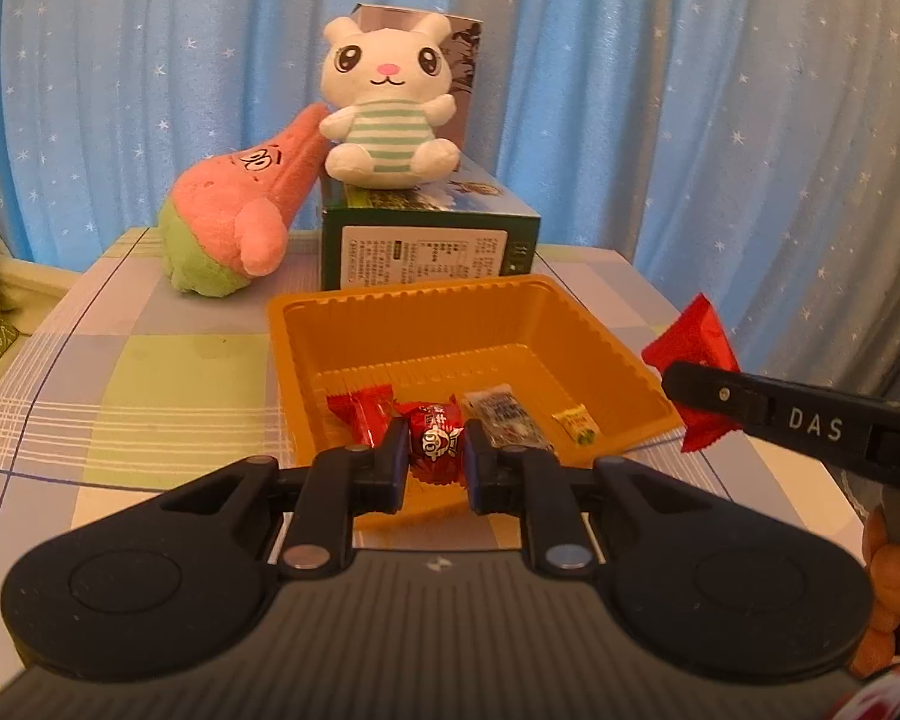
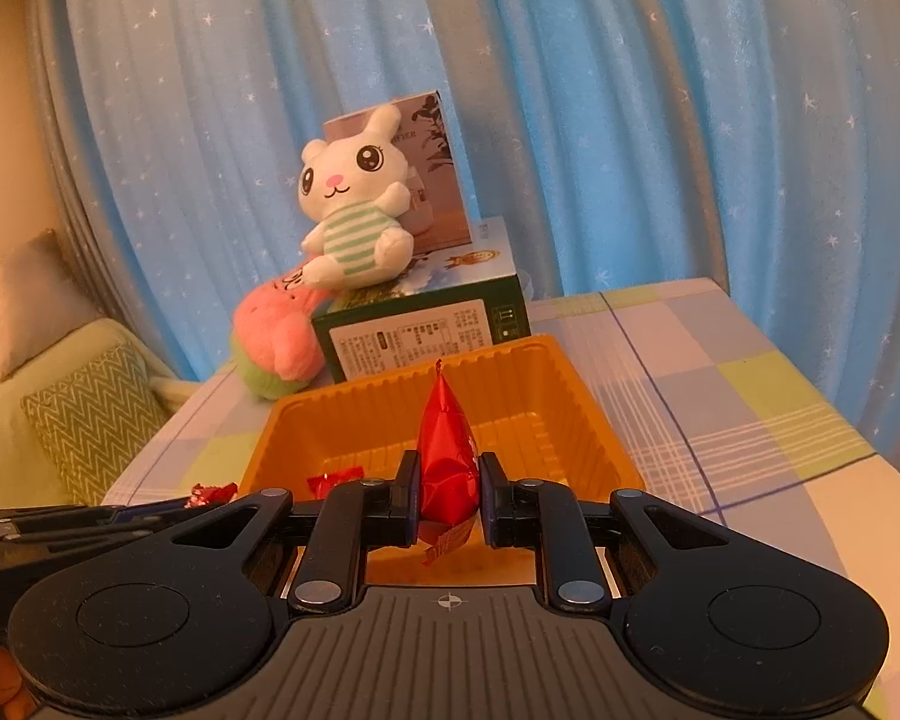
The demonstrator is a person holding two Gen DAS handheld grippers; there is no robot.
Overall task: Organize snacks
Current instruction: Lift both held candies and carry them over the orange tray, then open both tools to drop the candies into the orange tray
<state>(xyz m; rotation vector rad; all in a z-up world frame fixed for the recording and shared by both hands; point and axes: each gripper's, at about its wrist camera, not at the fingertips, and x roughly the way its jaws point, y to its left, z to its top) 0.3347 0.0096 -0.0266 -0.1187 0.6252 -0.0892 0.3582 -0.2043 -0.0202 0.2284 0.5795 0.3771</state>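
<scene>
An orange plastic tray (image 1: 306, 336) sits on the checked tablecloth; it also shows in the right wrist view (image 2: 576, 396). In it lie a red packet (image 1: 360, 414), a clear-and-blue packet (image 1: 504, 417) and a small yellow candy (image 1: 577, 423). My left gripper (image 1: 435, 450) is shut on a red candy with a cartoon face (image 1: 437, 441) over the tray's near edge. My right gripper (image 2: 449, 483) is shut on a red foil snack packet (image 2: 447, 456), held upright above the tray's near side; the packet also shows at the right of the left wrist view (image 1: 699, 342).
Behind the tray stands a green box (image 1: 432, 240) with a white bunny plush (image 1: 384, 108) on top and a taller box (image 1: 462, 60) behind. A pink starfish plush (image 1: 240, 210) leans at its left. Blue curtains hang behind; a sofa with cushions (image 2: 90, 420) is at left.
</scene>
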